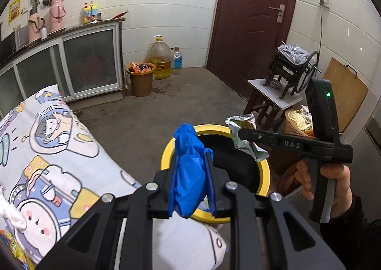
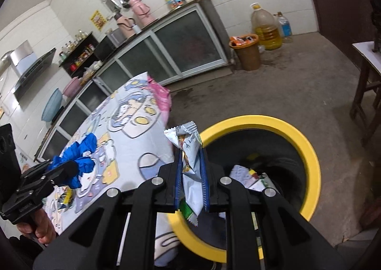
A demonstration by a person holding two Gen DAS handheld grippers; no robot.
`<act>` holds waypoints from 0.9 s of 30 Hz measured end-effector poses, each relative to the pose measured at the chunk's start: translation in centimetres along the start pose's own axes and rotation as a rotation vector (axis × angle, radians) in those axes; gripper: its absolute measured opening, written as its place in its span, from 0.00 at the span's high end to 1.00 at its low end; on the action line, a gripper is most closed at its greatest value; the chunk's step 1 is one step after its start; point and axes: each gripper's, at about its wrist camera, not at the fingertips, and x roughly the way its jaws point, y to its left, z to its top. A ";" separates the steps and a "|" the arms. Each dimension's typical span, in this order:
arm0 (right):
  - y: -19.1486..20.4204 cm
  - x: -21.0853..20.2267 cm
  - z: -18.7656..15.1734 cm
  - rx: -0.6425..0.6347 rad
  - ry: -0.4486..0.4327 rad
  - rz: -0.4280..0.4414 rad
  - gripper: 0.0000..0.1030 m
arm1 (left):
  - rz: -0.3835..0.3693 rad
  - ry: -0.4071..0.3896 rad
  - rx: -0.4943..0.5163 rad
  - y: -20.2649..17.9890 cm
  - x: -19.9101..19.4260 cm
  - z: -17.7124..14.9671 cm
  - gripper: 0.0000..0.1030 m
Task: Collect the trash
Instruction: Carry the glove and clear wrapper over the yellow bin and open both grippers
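Note:
My left gripper point(image 1: 190, 158) is shut on a crumpled blue plastic glove point(image 1: 188, 174), held just over the near rim of the yellow-rimmed black bin point(image 1: 166, 151). The right gripper point(image 1: 240, 133) comes in from the right, shut on a silver-green snack wrapper point(image 1: 245, 136) above the bin's far side. In the right wrist view that gripper point(image 2: 190, 153) pinches the pale snack wrapper point(image 2: 190, 162) over the bin's left rim point(image 2: 307, 151). Some wrappers point(image 2: 250, 174) lie inside the bin. The left gripper point(image 2: 71, 166) with the blue glove point(image 2: 81, 153) hangs over the table at the left.
A table with a cartoon-print cloth point(image 1: 47, 146) stands left of the bin. An orange waste bin point(image 1: 141, 79), an oil jug point(image 1: 162, 58) and a water bottle stand by the cabinet point(image 1: 90, 60). A stool with a hand-crank machine point(image 1: 290, 72) and a basket point(image 1: 297, 122) stand at the right, near the brown door point(image 1: 252, 15).

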 end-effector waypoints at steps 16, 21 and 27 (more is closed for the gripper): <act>-4.7 1.4 -1.2 0.069 0.036 -0.051 0.86 | -0.014 0.013 0.027 -2.9 4.7 1.7 0.81; -5.3 1.8 -1.2 0.083 0.050 -0.059 0.86 | -0.021 0.023 0.016 -2.9 5.9 1.9 0.81; -5.2 2.2 -1.2 0.083 0.053 -0.091 0.86 | -0.016 0.025 0.006 -2.7 6.4 1.8 0.81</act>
